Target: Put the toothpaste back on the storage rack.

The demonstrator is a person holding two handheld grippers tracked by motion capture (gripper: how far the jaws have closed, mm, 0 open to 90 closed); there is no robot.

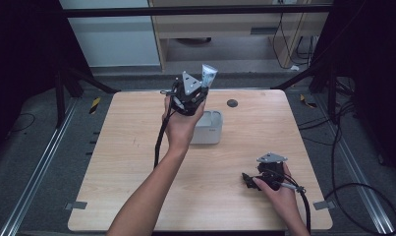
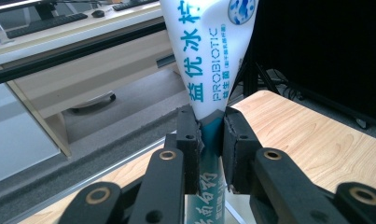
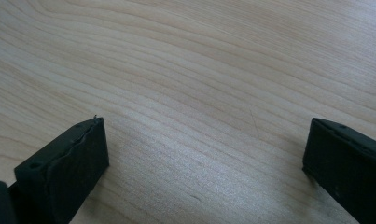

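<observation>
Clamped low on its body between our left tongs (image 2: 211, 135), the white toothpaste tube (image 2: 209, 56) stands lifted above the small white holder (image 1: 209, 129) on the bench (image 1: 136, 147), so we judge pickup done and placing left, while our right tongs (image 3: 204, 154) rest wide open, empty.

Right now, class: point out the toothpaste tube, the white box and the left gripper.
toothpaste tube (image 2: 209, 51), left gripper view, printed body above the jaws.
white box (image 1: 211, 129), high view, its right half.
left gripper (image 2: 212, 135), left gripper view, between its fingertips.
</observation>
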